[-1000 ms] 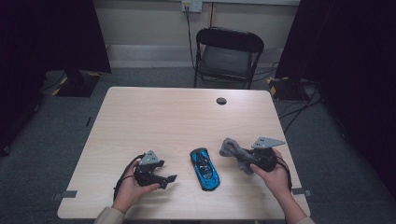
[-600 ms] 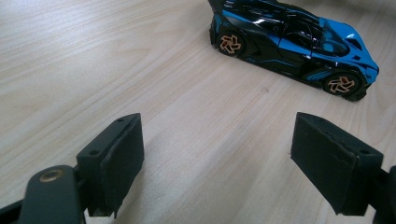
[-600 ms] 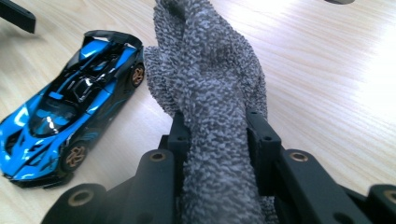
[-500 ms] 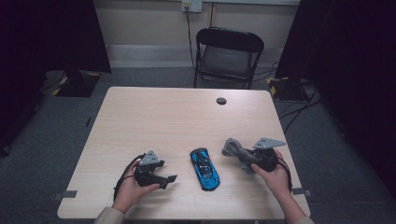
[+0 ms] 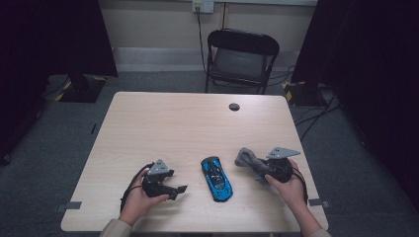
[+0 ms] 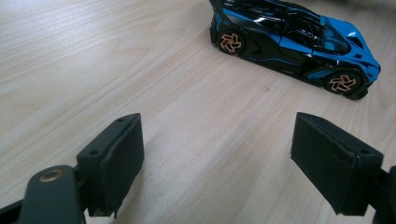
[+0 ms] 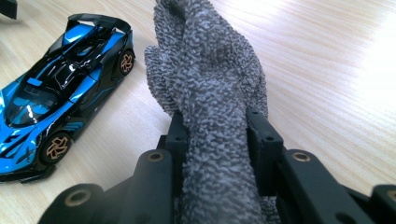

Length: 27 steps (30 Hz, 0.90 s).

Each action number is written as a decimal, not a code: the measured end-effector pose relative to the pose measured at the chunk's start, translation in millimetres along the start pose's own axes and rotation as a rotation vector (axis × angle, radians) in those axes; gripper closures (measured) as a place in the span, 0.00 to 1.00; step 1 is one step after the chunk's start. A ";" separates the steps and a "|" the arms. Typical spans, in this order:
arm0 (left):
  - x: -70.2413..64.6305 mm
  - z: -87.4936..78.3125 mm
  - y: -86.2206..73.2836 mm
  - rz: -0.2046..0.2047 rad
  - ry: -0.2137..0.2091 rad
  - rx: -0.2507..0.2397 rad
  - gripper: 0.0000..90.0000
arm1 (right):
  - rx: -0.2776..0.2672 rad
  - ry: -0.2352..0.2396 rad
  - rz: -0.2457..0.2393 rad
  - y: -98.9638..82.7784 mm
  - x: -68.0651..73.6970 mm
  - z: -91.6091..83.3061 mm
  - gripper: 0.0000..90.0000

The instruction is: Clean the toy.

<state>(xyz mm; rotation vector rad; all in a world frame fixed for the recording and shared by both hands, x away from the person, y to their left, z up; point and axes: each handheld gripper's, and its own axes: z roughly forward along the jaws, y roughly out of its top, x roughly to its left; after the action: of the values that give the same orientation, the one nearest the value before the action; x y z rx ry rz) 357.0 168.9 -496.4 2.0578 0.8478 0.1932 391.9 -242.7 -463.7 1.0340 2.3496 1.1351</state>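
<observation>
a: where's the car [image 5: 216, 178]?
b: near the table [image 5: 163, 123] front edge, between both tools, long axis running away from the person.
a: and the cloth [image 7: 210, 84]?
b: pinched in the right tool [image 5: 254, 165], just right of the car. the left tool [image 6: 219, 163] stands wide, holding nothing; its view shows the car's wheels.

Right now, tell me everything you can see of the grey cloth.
The cloth is a grey, nubby, towel-like rag, bunched into a thick roll. The right claw is shut on it: both black pads press into its sides, and its free end sticks out past them, crumpled and spread. In the high view it juts from the claw toward the blue toy car and stops short of it, over the table. Whether its end touches the table is unclear.
</observation>
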 end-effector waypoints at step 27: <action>0.1 1.6 0.4 0.002 -0.009 0.003 0.19 | 0.021 -0.006 0.003 -7.8 0.5 12.0 0.71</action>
<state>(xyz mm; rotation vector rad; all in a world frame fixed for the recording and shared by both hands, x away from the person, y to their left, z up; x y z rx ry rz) 357.9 167.7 -497.1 2.0612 0.8408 0.1843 394.8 -239.1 -477.3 1.0465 2.3612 1.1088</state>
